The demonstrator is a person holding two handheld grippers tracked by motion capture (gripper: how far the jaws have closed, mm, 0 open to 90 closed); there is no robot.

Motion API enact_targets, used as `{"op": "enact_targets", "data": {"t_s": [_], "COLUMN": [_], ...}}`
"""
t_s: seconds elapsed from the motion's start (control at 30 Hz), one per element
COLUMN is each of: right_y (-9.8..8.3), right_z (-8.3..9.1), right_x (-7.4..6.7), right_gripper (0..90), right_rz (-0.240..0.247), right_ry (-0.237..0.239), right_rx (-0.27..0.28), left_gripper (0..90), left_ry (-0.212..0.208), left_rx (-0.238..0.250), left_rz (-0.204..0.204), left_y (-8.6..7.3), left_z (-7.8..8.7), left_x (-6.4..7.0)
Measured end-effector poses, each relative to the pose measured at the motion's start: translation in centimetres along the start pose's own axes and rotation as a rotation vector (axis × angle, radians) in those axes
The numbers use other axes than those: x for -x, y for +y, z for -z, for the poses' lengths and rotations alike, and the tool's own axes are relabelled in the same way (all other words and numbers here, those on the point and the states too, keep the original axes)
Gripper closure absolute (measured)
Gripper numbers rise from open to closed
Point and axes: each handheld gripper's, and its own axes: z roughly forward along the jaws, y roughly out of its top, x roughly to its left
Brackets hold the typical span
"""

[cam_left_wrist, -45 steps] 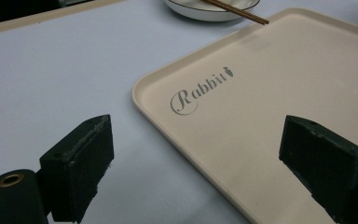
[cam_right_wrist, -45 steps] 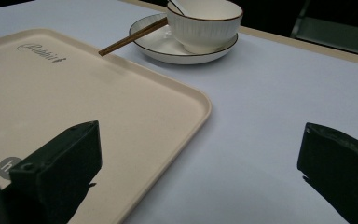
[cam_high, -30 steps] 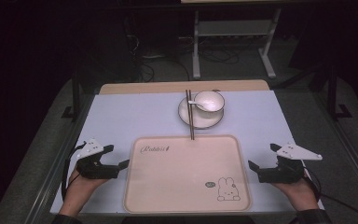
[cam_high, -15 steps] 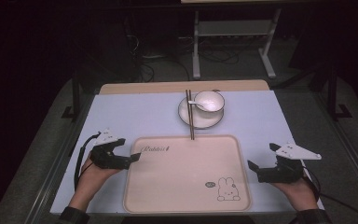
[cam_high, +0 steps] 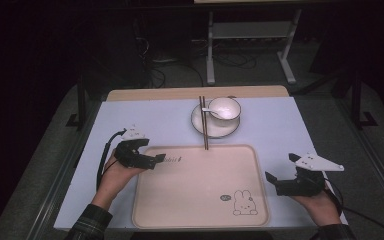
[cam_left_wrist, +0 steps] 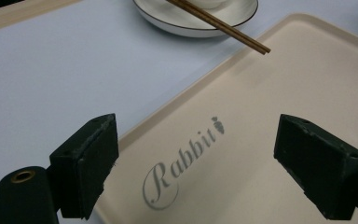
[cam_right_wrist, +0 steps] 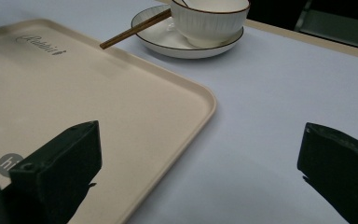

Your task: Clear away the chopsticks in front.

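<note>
Spoon (cam_high: 211, 110) perhaps half-hidden in bowl (cam_high: 225, 108)

high view from above, forward-down; both gripper views low, close, sharing the tray (cam_high: 190, 200) corner, plate (cam_right_wrist: 168, 44).

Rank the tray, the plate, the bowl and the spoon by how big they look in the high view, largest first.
1. tray
2. plate
3. bowl
4. spoon, partly inside the bowl, so its full length is unsure.
</note>
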Motion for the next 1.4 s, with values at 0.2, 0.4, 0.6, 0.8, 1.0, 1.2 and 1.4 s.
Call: {"op": "enact_targets", "data": {"t_s": [0.2,0.4,0.6,0.8,1.0,1.2,1.4], "right_y": [0.0,0.0,0.0,0.0,0.0,0.0,-0.1], "right_z": [0.0,0.0,0.0,0.1,0.1,0.2,0.2], "right_x": [0.0,0.0,0.1,0.1,0.2,0.3,0.3], "right_gripper": [0.0,0.0,0.0,0.0,0.0,0.0,0.0], "right_rz": [-0.001,-0.002,-0.004,-0.005,-0.008,-0.010,-0.012], "right_ry": [0.001,0.003,0.003,0.005,0.008,0.009,0.012], "right_rx": [0.003,0.003,0.004,0.007,0.008,0.012,0.014], "left_gripper": [13.2,13.2,13.7,15.0,18.5,20.5,26.0], "left_ry": [-0.017,-0.032,-0.041,-0.041,-0.035,-0.008,0.025], "left_rx": [-0.013,-0.024,-0.041,-0.074,-0.099,-0.145,-0.178], "left_rz": [-0.007,-0.019,-0.029,0.000,0.031,0.053,0.059], "left_y": [1.7,3.7,5.7,7.6,9.1,10.3,11.1], "left_z": [-1.7,-3.5,-5.3,-7.9,-10.3,-12.8,-15.1], "left_x": [0.4,1.0,1.5,1.8,1.8,1.7,1.7]}}
